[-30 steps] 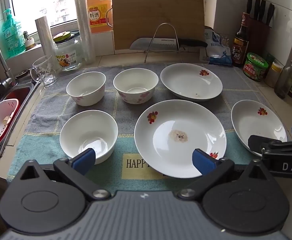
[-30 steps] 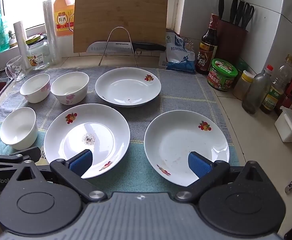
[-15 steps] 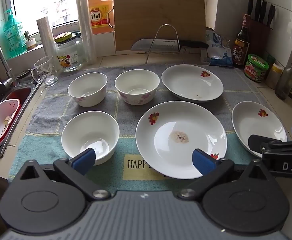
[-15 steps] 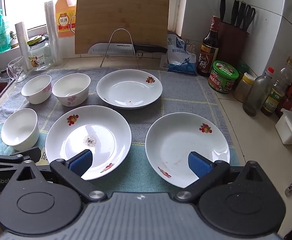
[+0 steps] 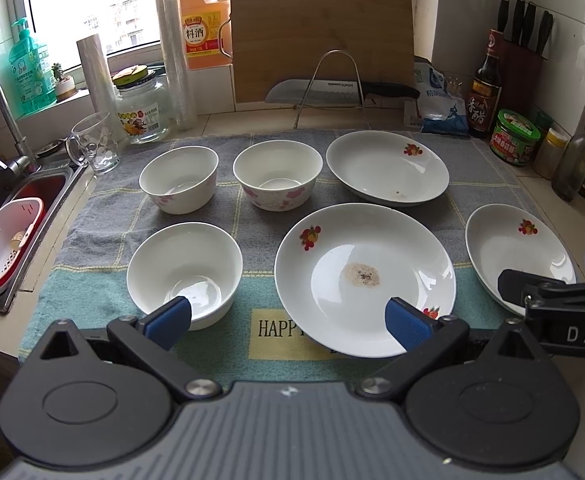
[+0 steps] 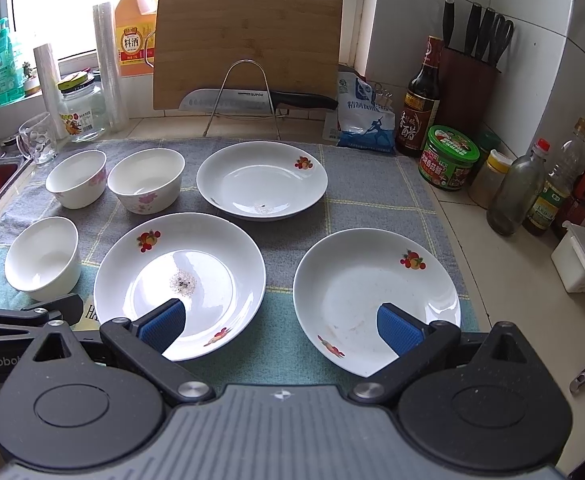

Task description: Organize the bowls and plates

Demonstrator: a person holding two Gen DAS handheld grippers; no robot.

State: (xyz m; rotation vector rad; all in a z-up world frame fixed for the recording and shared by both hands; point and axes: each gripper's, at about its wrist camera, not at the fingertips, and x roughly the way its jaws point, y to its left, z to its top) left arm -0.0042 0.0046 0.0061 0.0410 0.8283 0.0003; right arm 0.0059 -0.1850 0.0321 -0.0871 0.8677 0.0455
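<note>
Three white bowls and three white plates lie on a grey and teal towel (image 5: 252,208). The near bowl (image 5: 184,268) is plain; two flowered bowls (image 5: 178,180) (image 5: 278,180) stand behind it. A large plate with a crumb stain (image 5: 366,276) lies in the middle, a deep plate (image 5: 388,168) behind it, and a third plate (image 6: 376,292) at the right. My left gripper (image 5: 288,320) is open and empty, just in front of the near bowl and large plate. My right gripper (image 6: 280,324) is open and empty, in front of the large plate (image 6: 180,280) and the right plate.
A sink with a red and white basket (image 5: 8,240) lies at the left. A glass mug (image 5: 92,148), a jar, a cutting board (image 5: 324,36) and a knife on a rack stand at the back. Bottles, a green-lidded jar (image 6: 448,156) and a white box (image 6: 584,260) crowd the right.
Both grippers have risen or drawn back very slightly, so the dishes sit a little lower in view. No dish has moved.
</note>
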